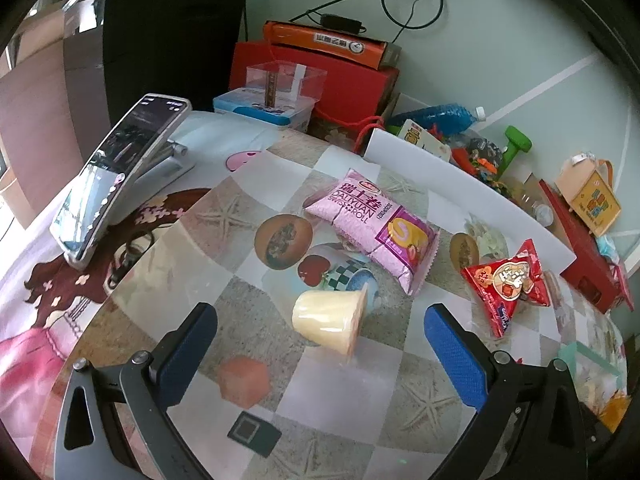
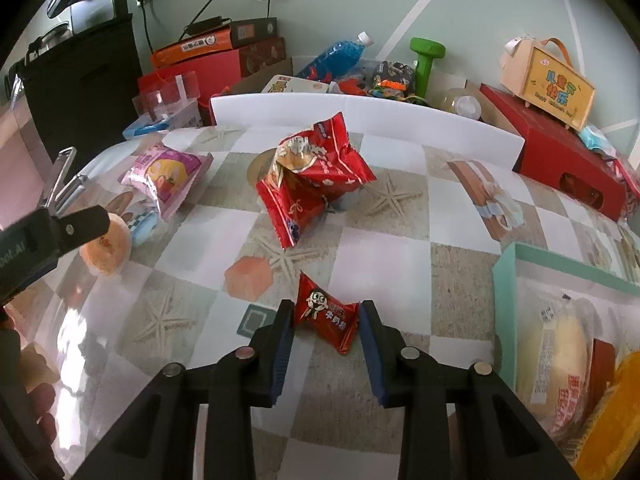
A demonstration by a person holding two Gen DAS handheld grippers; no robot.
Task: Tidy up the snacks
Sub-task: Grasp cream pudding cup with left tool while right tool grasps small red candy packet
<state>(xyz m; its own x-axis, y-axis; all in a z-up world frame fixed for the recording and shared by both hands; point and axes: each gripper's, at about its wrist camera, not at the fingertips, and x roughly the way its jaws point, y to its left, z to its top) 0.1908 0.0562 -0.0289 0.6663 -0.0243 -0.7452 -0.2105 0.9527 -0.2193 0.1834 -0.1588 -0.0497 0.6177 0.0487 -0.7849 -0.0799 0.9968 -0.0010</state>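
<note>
Right wrist view: right gripper [image 2: 326, 322] brackets a small red candy packet [image 2: 326, 320] on the patterned table [image 2: 400, 260], both pads at its crimped ends – whether they already pinch it cannot be told; the teal box [image 2: 505, 300], already holding wrapped snacks, sits just to the right, the likely destination. Left wrist view: left gripper [image 1: 320, 354] spread wide and empty, aimed at the tipped pudding cup [image 1: 329, 320] – probably the next pick; pink Swiss roll pack [image 1: 372, 228] and red triangular packets [image 1: 508, 280] lie beyond.

left tool [image 1: 320, 344]: black arms, blue pads | right tool [image 2: 326, 330]: black, silver screws
</note>
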